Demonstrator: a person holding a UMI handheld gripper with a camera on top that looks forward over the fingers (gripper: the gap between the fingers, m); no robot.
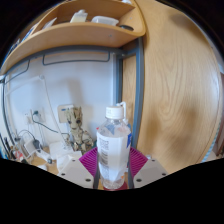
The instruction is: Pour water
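A clear plastic bottle (pixel 113 150) stands upright between the fingers (pixel 113 172), its long axis running straight up and its neck pointing to the shelf above. The two fingers are closed in on the bottle's lower part, with a magenta pad (pixel 89 160) against one side and the other pad (pixel 136 160) against the other; the pads appear to press on the bottle, so the fingers look clamped on it. The bottle carries a white cap (pixel 116 114) and a pale label around its middle; there is faint printing on the label, but it is too small to read and no brand can be made out. Near the bottom of the bottle, low between the fingers, a reddish band shows. Whether the bottle's base rests on anything cannot be told, since the base is hidden. Behind the bottle rises a tall wooden panel (pixel 175 85) with a dark metal post (pixel 134 85) along its edge. Overhead is a curved wooden shelf (pixel 70 35) that bears a few pale things. Beyond the fingers, to the side away from the panel, a white wall (pixel 60 85) shows with a socket (pixel 36 116), dark cables (pixel 30 135) and a small cluttered tabletop (pixel 45 158) below them.
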